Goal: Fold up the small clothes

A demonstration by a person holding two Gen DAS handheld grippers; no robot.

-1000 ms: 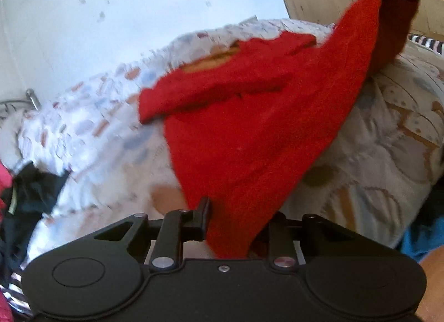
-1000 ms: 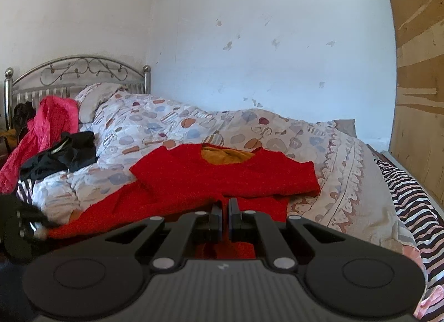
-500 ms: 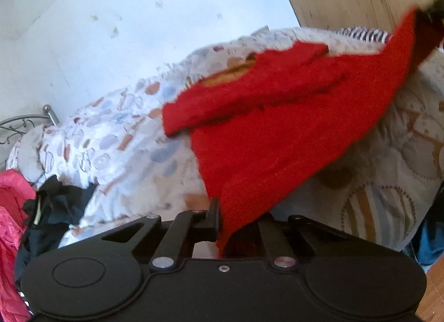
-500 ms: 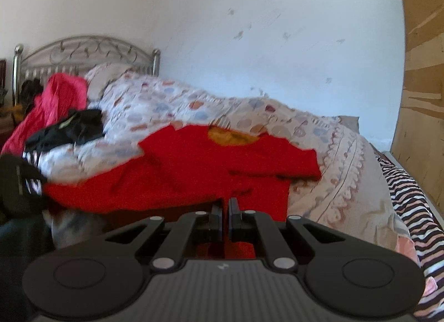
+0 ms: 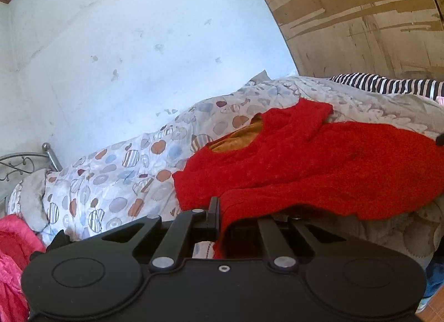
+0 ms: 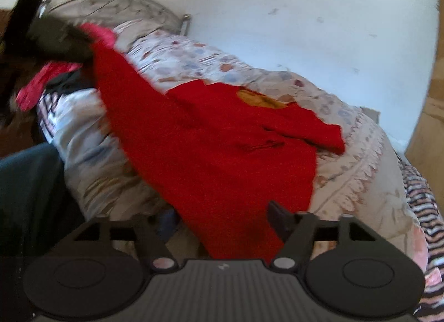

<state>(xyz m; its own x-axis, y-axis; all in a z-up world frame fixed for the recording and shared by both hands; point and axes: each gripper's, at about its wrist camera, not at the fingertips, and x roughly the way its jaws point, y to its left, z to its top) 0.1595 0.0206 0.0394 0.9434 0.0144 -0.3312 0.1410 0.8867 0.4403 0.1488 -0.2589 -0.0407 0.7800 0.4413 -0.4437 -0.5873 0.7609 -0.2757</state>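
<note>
Gripping one corner of a red knitted top (image 5: 319, 166), the left hand-held gripper (image 5: 219, 219) holds its jaws clamped on the fabric, which stretches away from it across a patterned quilt (image 5: 116, 180) on the bed. The right hand-held gripper (image 6: 222, 219) is opening, its fingers spread wide with the top's lower edge lying between them, though neither pad appears to press on it. Ahead of both tools the garment lies partly spread, its orange-lined neck opening (image 6: 260, 100) at the far side and one sleeve (image 6: 305, 130) out to the right. A pile of pink and black clothes (image 6: 52, 80) waits beyond the left one. The step in hand looks like an early fold or straightening; next, the right tool likely needs a fresh hold on the hem.
</note>
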